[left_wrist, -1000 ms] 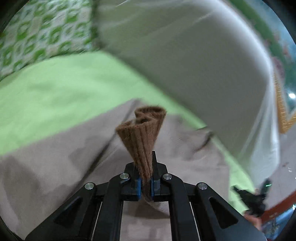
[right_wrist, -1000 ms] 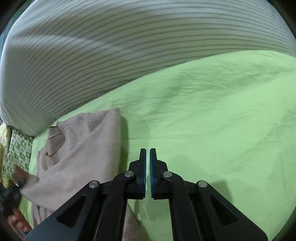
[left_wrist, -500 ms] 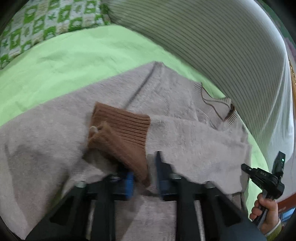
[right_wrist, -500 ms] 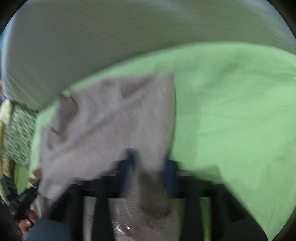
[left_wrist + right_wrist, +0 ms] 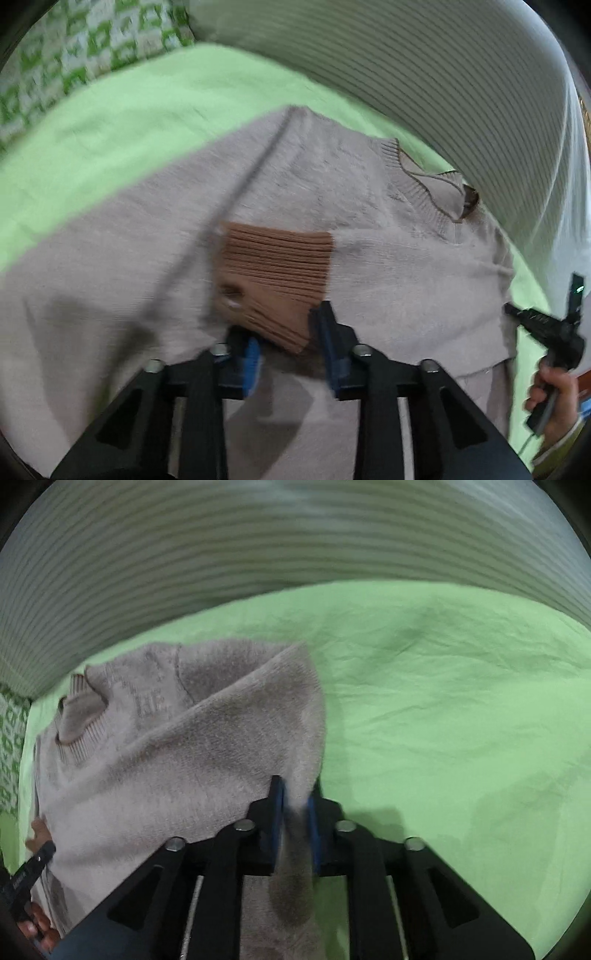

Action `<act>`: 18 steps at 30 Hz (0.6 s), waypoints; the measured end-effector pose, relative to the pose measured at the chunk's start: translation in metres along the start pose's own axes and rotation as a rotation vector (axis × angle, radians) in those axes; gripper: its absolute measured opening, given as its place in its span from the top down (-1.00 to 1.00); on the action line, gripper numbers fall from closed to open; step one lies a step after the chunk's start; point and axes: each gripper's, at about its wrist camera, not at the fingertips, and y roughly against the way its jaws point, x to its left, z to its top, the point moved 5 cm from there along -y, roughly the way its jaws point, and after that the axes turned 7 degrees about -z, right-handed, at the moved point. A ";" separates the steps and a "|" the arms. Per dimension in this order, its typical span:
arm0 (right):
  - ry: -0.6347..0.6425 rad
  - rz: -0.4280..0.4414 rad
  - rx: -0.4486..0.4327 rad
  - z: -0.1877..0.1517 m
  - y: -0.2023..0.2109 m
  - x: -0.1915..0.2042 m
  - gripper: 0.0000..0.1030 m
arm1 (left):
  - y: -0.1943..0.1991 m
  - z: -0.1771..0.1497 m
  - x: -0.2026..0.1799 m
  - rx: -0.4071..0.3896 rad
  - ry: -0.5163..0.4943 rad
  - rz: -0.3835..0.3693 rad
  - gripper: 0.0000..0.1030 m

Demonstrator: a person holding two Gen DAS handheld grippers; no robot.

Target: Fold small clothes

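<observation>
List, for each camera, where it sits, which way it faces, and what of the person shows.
Left wrist: rides the left gripper, looking along its open fingers down at the brown ribbed cuff lying on the beige sweater; the person's other hand shows at right.
Right wrist: rides the right gripper, facing the striped bedding across the green sheet, fingers closed on the sweater's edge; a hand shows lower left.
Shared: sweater, sheet, striped bedding.

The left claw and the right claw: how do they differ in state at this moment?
The left claw stands open, the brown ribbed cuff lying loose between its fingers; the right claw is closed on the sweater's beige sleeve. The left hovers over the sweater's middle; the right is at its edge. Both have blue pads.
</observation>
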 end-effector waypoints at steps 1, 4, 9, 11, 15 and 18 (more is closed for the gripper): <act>-0.008 0.014 -0.017 -0.002 0.009 -0.001 0.55 | 0.008 -0.001 0.003 -0.004 -0.003 0.000 0.20; -0.040 0.080 -0.050 -0.011 0.034 -0.001 0.41 | 0.036 -0.009 0.019 0.008 -0.006 0.014 -0.04; -0.011 0.207 -0.061 -0.049 0.074 0.020 0.39 | 0.086 -0.038 0.051 0.051 -0.058 0.022 -0.24; 0.006 0.243 -0.044 -0.068 0.086 0.035 0.39 | 0.103 -0.053 0.068 0.099 -0.085 0.025 -0.29; 0.006 0.293 -0.003 -0.102 0.101 0.068 0.39 | 0.123 -0.081 0.096 0.150 -0.167 0.163 -0.58; -0.008 0.314 0.032 -0.122 0.107 0.082 0.39 | 0.118 -0.104 0.114 0.245 -0.269 0.331 -0.59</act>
